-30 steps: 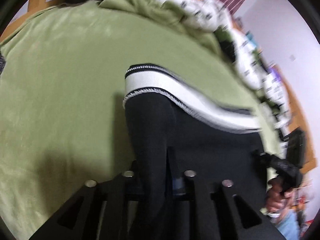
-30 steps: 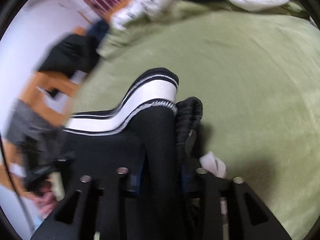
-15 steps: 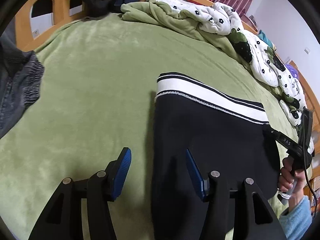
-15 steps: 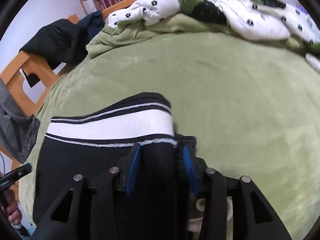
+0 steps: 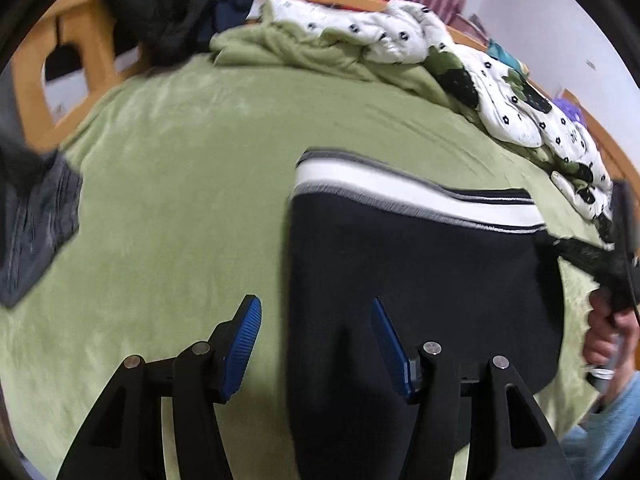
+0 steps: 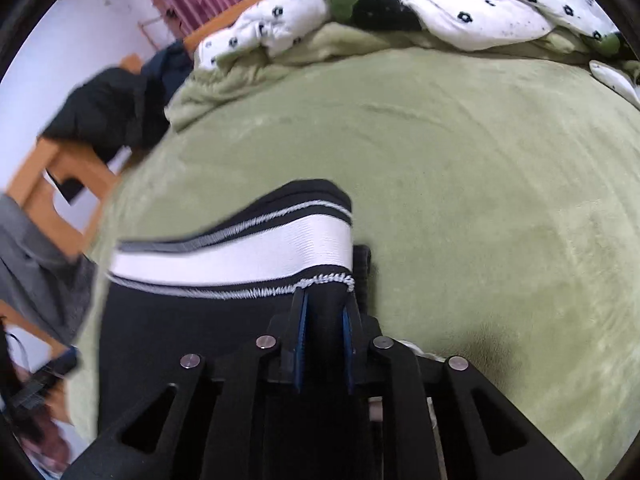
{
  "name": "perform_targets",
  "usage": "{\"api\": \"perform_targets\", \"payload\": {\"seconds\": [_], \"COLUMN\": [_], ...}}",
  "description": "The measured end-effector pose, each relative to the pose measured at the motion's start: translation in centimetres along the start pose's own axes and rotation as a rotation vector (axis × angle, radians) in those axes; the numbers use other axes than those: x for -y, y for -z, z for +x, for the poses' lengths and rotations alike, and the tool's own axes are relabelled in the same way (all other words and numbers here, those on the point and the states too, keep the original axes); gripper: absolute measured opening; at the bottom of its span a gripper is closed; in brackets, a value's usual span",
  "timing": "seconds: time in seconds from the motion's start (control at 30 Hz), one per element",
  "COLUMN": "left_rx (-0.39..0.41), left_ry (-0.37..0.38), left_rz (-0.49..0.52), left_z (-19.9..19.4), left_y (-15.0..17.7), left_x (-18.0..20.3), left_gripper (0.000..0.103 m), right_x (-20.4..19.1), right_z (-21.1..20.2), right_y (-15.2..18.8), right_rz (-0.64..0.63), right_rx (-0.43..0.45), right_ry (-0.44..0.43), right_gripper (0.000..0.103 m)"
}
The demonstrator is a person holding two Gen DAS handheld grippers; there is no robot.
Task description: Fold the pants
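Black pants (image 5: pixel 420 280) with a white striped waistband (image 5: pixel 400 192) lie on the green bed cover (image 5: pixel 180 184). My left gripper (image 5: pixel 316 344) is open over the pants' left edge, holding nothing. My right gripper (image 6: pixel 324 320) is shut on the pants (image 6: pixel 180 332) just below the right end of the waistband (image 6: pixel 248 252). In the left wrist view the right gripper shows as a dark shape at the far right edge, its fingers hidden.
A rumpled white flowered quilt (image 5: pixel 460 56) and green blanket (image 5: pixel 280 52) lie at the bed's far side. Dark clothes hang on the wooden bed frame (image 5: pixel 80 60). A grey garment (image 5: pixel 32 224) lies at the bed's left edge.
My left gripper let go of the pants and opened wide. My right gripper opened briefly, then shut again on the pants. The pants came down flat on the bed.
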State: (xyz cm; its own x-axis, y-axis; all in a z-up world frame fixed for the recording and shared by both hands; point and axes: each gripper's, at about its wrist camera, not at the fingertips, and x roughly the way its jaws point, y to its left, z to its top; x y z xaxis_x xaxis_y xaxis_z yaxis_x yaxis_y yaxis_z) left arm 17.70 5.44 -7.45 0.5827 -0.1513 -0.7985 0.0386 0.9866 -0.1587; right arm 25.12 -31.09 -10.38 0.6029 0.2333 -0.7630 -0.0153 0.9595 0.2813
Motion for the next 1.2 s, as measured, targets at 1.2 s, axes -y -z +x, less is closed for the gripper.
{"api": "perform_targets", "payload": {"seconds": [1.2], "left_rx": [-0.125], "left_ry": [0.034], "left_rz": [0.112], "left_z": [7.4], "left_y": [-0.3], "left_x": [3.1], "left_gripper": [0.059], "right_x": [-4.7], "right_z": [2.7], "right_y": [2.9], "right_rz": [-0.275], "right_rx": [0.041], "right_ry": [0.214], "right_gripper": [0.033]}}
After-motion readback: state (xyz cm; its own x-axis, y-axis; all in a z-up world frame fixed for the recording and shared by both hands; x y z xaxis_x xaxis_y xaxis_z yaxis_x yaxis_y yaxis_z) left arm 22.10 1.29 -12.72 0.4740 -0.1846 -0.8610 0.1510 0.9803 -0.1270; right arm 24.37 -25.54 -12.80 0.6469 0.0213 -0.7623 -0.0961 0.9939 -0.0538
